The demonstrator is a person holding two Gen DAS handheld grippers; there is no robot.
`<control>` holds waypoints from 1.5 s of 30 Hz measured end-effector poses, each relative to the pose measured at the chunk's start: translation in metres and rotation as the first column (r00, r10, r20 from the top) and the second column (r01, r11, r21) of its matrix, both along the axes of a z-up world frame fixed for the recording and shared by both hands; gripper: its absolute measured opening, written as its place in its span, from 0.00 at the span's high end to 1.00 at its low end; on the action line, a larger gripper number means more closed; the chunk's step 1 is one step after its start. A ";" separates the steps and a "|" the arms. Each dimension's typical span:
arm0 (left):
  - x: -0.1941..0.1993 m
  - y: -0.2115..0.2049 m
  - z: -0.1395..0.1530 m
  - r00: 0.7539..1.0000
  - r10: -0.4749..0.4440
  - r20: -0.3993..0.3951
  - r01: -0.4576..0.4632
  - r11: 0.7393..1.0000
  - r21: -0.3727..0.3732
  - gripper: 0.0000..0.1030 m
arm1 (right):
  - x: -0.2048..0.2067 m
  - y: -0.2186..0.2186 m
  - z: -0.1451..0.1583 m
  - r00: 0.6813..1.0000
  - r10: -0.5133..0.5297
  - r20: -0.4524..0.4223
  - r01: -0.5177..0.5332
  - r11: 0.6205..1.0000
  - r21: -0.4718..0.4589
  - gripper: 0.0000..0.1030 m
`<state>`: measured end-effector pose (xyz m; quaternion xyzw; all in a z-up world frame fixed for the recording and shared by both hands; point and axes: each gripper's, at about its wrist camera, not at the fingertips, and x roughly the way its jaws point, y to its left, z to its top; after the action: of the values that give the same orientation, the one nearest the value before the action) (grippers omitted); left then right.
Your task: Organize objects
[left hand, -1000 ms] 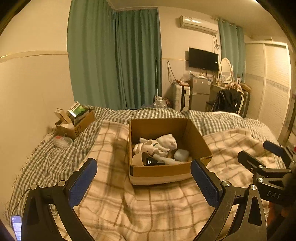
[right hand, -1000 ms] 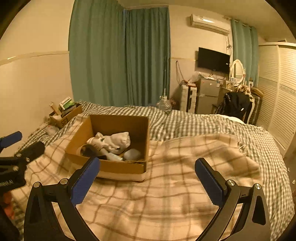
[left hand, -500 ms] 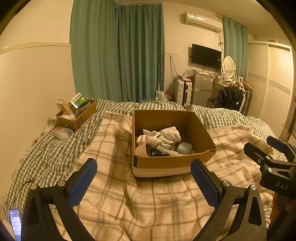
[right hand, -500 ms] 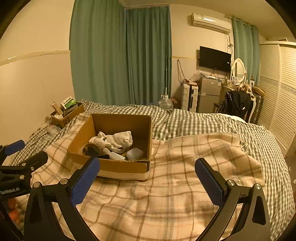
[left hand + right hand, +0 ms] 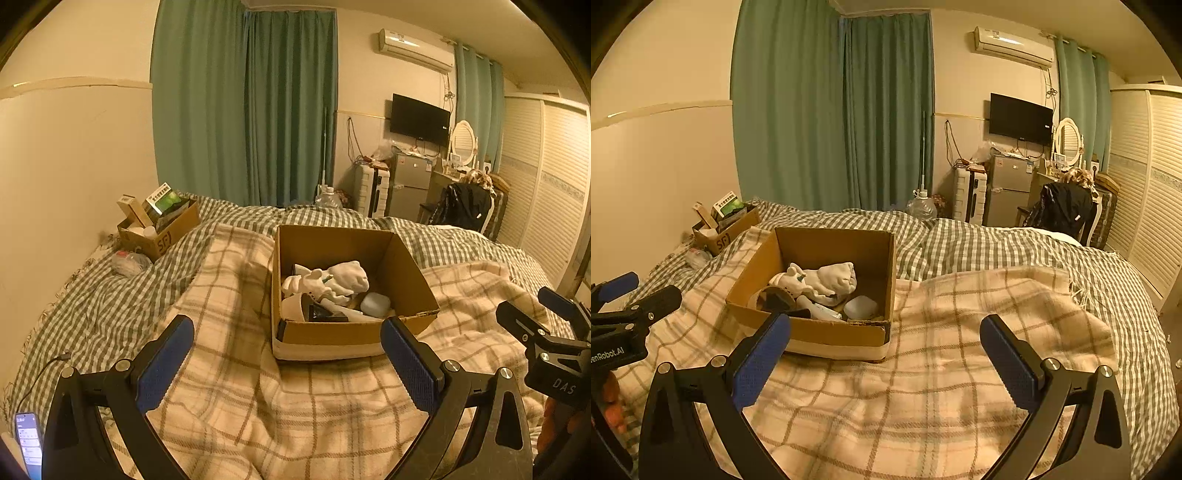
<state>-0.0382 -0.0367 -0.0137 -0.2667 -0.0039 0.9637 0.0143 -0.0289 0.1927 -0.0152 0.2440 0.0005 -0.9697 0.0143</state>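
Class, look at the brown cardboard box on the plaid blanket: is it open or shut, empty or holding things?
Open and partly filled: the brown cardboard box has no lid over it, and white cloth plus small items lie inside.

An open cardboard box [image 5: 816, 291] sits on the plaid blanket [image 5: 923, 387] spread over the bed. Inside it lie a crumpled white cloth [image 5: 827, 278], a pale rounded case [image 5: 860, 307] and some darker items I cannot make out. The right gripper [image 5: 882, 354] hangs just in front of the box, its 2 blue-padded fingers [image 5: 761, 358] spread wide with nothing between them. The left gripper [image 5: 626, 295] shows to the left of the box. Behind the box to the left, near the wall, stands a smaller carton [image 5: 724, 229].
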 end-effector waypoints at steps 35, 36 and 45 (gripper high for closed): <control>0.004 0.005 -0.012 1.000 0.009 0.022 -0.009 0.999 -0.034 0.00 | -0.001 0.002 -0.001 1.000 -0.004 0.014 0.004 1.000 -0.005 0.00; 0.005 0.005 -0.012 1.000 0.009 0.025 -0.008 0.999 -0.032 0.00 | -0.001 0.002 -0.001 1.000 -0.003 0.015 0.003 1.000 -0.003 0.00; 0.005 0.004 -0.013 0.999 0.011 0.031 -0.010 0.999 -0.032 0.00 | -0.001 -0.001 -0.002 1.000 0.000 0.014 0.000 1.000 0.016 0.00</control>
<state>-0.0330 -0.0330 -0.0267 -0.2820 0.0098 0.9593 0.0048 -0.0295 0.1912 -0.0171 0.2509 0.0084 -0.9679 0.0123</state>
